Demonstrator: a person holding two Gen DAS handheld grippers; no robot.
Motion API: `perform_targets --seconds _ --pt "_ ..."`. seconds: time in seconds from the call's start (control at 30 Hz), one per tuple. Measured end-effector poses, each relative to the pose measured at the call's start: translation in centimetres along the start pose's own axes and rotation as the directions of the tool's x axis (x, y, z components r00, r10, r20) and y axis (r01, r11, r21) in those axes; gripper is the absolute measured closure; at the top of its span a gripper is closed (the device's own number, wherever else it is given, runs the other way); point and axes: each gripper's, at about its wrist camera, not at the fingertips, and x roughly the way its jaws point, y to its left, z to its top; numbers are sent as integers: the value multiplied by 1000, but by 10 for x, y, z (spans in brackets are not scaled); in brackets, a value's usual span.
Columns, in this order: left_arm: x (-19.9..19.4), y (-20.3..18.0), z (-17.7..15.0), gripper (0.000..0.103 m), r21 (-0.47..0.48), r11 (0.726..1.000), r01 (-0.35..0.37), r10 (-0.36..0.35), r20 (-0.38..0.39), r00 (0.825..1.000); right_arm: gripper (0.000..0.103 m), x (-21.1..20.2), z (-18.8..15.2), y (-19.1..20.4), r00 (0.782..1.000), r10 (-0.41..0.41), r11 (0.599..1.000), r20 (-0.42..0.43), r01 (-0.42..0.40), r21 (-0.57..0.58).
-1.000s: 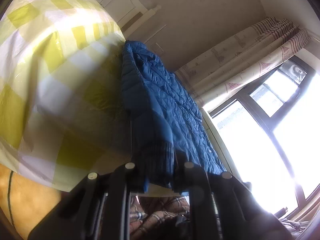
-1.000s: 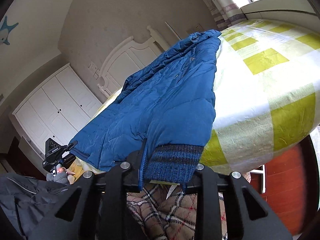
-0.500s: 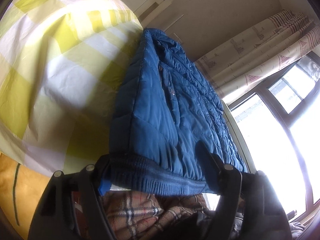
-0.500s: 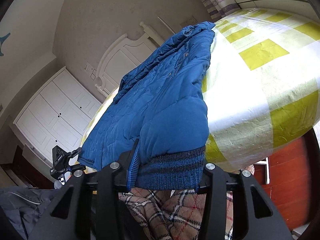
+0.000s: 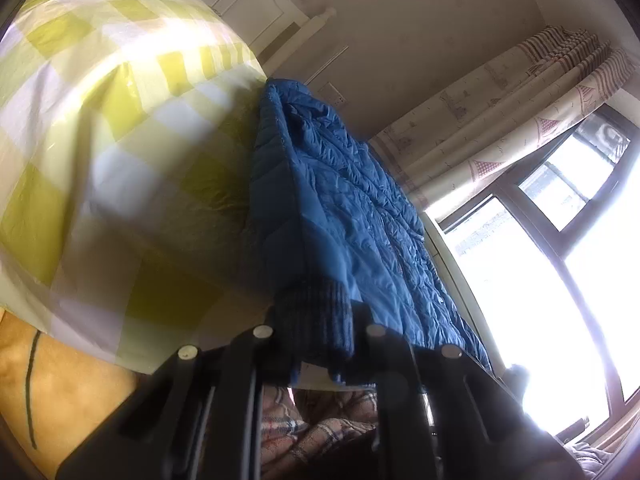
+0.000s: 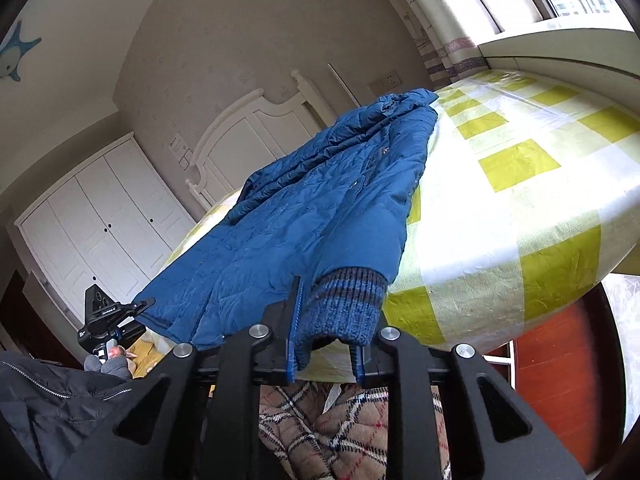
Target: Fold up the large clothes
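Note:
A blue quilted jacket [image 5: 352,208] lies on the yellow-and-white checked bed cover [image 5: 100,140], its ribbed knit hem [image 5: 316,312] hanging over the near edge. My left gripper [image 5: 320,340] is closing tight on that hem, with the knit bunched between its fingers. From the right wrist, the jacket [image 6: 312,216] stretches away toward the headboard. My right gripper [image 6: 326,344] is closing on the striped knit hem [image 6: 344,304] at the jacket's right corner. The left gripper [image 6: 140,306] shows small at the jacket's far left corner.
A white headboard [image 6: 256,132] and a white wardrobe [image 6: 100,220] stand behind the bed. Curtains [image 5: 500,112] and a bright window [image 5: 560,260] lie to the right in the left wrist view. The person's plaid clothing [image 6: 344,432] is below the grippers, beside red-brown wood [image 6: 560,380].
Half a second ago both grippers stood wide with the hem stretched across their jaws. Both have now shut on bunched knit hem, much as one second ago.

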Motion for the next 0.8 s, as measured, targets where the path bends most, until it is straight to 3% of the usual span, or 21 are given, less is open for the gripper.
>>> perform_targets --seconds 0.27,0.47,0.57,0.7,0.8 --pt "-65 -35 -9 91 50 988 147 -150 51 987 84 -60 2 43 993 88 994 84 -82 -73" --pt "-99 -49 17 89 18 949 316 -314 165 935 85 -81 50 84 962 178 975 206 -146 -165" --pt "-84 -43 50 88 -53 940 336 -321 193 927 85 -57 91 82 960 169 977 223 -134 -164" --pt "-32 -44 103 84 -118 953 278 -255 180 950 85 -1 149 74 976 109 987 186 -85 -133" --pt "25 -34 142 81 -245 935 256 -225 146 963 85 52 184 52 991 36 997 125 -27 -69"
